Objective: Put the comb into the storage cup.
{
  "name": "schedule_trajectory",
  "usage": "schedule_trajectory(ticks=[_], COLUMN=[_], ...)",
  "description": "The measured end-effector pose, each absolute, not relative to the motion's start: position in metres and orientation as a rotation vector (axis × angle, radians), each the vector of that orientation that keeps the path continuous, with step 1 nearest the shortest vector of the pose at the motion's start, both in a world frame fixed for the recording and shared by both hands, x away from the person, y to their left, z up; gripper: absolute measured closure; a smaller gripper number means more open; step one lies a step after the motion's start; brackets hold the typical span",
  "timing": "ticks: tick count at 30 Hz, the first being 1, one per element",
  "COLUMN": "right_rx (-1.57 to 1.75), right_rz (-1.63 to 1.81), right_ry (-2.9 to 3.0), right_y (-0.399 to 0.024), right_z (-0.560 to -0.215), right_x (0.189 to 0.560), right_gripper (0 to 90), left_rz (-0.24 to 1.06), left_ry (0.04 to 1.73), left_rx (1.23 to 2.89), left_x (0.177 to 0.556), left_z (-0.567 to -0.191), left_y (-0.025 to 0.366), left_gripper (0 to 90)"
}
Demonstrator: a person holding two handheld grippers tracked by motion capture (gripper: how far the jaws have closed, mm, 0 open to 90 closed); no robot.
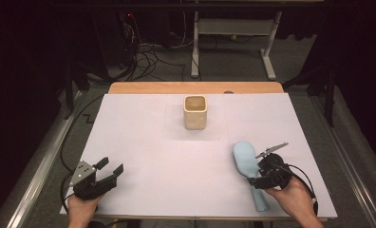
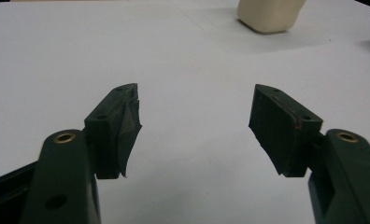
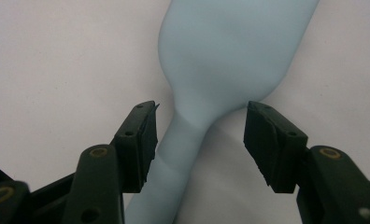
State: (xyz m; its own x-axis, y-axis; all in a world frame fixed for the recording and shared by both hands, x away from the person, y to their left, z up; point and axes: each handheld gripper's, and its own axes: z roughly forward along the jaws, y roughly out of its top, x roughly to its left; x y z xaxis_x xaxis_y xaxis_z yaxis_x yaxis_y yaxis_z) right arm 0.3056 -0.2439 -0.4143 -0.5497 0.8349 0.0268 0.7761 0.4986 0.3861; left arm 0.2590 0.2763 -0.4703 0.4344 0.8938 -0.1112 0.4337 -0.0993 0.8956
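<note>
Tabletop (image 1: 143,142) lay mostly bare: wide free lane from left edge across middle. Beige cup (image 1: 195,112) stood alone near far edge at centre, passable on both sides. Light-blue brush (image 1: 248,164) lay near right front corner, handle toward front edge, blocking that patch. Right tongs (image 3: 199,140) straddled brush neck, pads apart from it. Left tongs (image 1: 111,166) near left front corner, nothing ahead.

No readable text, label or number shows anywhere
</note>
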Motion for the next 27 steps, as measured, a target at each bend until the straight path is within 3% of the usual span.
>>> schedule_trajectory(ticks=[13,27], right_rx=[1.434,1.378], right_rz=[0.498,0.460], right_ry=[2.571,2.582], right_y=[-0.240,-0.233], right_z=[-0.426,-0.431], right_x=[0.311,0.315], right_gripper=[44.7,54.9], left_rz=[0.590,0.592], left_ry=[1.159,1.157], left_rx=[1.708,1.709], left_x=[0.259,0.258], left_z=[-0.470,-0.470], left_y=[0.277,0.277], left_gripper=[34.1,34.1])
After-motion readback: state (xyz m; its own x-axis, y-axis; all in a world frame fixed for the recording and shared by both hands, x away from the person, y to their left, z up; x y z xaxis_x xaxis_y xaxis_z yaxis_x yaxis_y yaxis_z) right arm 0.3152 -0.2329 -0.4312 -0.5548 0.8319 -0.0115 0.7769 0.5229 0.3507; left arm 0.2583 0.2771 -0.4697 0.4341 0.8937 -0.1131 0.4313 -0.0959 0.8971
